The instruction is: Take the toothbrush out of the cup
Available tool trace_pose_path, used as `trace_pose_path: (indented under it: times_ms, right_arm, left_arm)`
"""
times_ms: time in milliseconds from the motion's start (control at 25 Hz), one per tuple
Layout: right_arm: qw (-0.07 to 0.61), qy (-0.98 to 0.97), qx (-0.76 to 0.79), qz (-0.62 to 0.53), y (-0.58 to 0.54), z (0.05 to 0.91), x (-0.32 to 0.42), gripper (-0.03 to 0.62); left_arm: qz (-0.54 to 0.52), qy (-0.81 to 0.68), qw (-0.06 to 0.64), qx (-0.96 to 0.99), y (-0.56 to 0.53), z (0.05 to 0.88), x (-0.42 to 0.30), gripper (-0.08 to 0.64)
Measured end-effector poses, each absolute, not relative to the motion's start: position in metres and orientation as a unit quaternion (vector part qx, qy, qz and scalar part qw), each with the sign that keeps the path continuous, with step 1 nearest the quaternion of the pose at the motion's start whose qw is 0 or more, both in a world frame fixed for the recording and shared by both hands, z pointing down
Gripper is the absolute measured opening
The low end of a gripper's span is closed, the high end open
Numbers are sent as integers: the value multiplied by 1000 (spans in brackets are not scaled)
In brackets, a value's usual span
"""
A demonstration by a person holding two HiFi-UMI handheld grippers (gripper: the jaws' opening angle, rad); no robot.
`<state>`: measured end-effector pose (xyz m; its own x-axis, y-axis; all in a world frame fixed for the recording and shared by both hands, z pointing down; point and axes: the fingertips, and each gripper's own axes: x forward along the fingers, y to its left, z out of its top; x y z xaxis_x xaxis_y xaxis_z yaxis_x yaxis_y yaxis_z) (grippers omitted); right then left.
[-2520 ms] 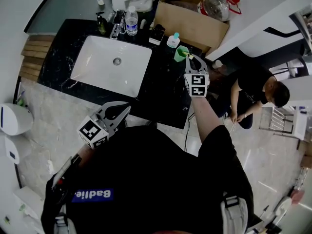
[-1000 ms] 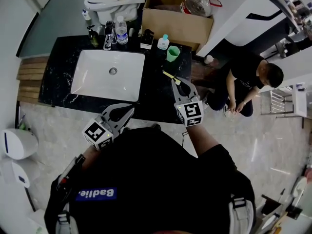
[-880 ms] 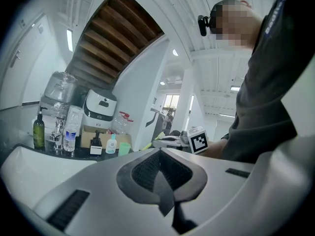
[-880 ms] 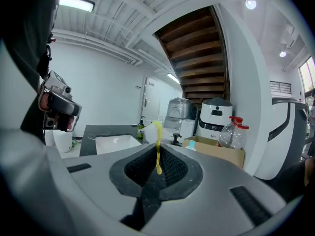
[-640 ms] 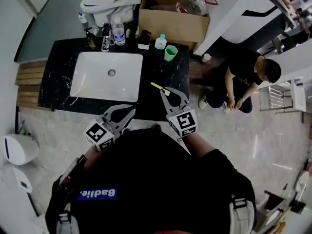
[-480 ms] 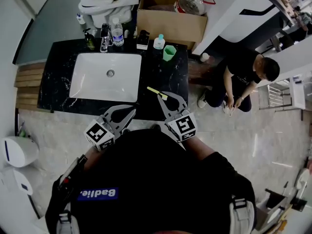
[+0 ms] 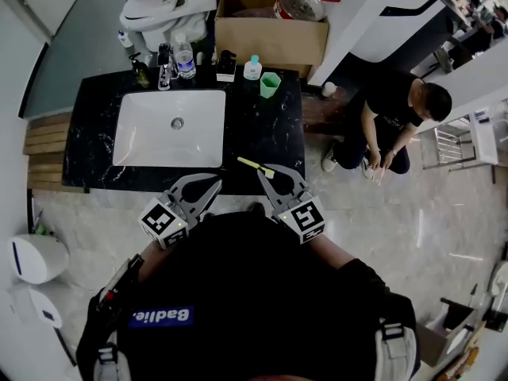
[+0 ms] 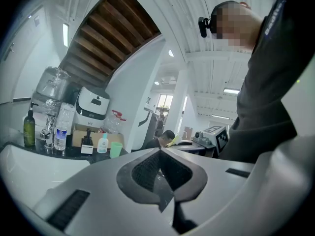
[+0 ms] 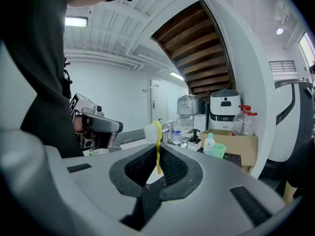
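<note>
The green cup (image 7: 270, 84) stands upright at the back right of the black counter (image 7: 262, 133); it also shows in the right gripper view as the cup (image 9: 219, 150) and in the left gripper view as the cup (image 8: 115, 149). The yellow toothbrush (image 7: 252, 166) is out of it, over the counter's front edge. My right gripper (image 7: 267, 171) is shut on the toothbrush handle (image 9: 157, 154), with the white bristle head above the jaws. My left gripper (image 7: 214, 181) hovers at the front edge, its jaws pressed together on nothing (image 8: 160, 154).
A white sink basin (image 7: 171, 128) fills the counter's left half. Along the back stand a water bottle (image 7: 184, 58), a dark soap bottle (image 7: 140, 71), a black dispenser (image 7: 225, 64) and a blue-capped bottle (image 7: 252, 68). Behind is a cardboard box (image 7: 270, 30). A person (image 7: 389, 121) crouches at the right.
My right gripper has drawn the toothbrush away from the green cup, back and leftward to the counter's front edge. The left gripper has stayed put.
</note>
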<state>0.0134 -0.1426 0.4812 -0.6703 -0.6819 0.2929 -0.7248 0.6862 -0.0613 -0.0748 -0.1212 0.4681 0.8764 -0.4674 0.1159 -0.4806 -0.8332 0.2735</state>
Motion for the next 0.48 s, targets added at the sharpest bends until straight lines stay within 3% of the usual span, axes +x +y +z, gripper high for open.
trace_pose_path:
  times_ms: [480]
  right_arm:
    - [107, -917, 379, 71, -127, 459, 14, 29]
  left_arm:
    - [26, -235, 146, 961, -113, 468, -68, 11]
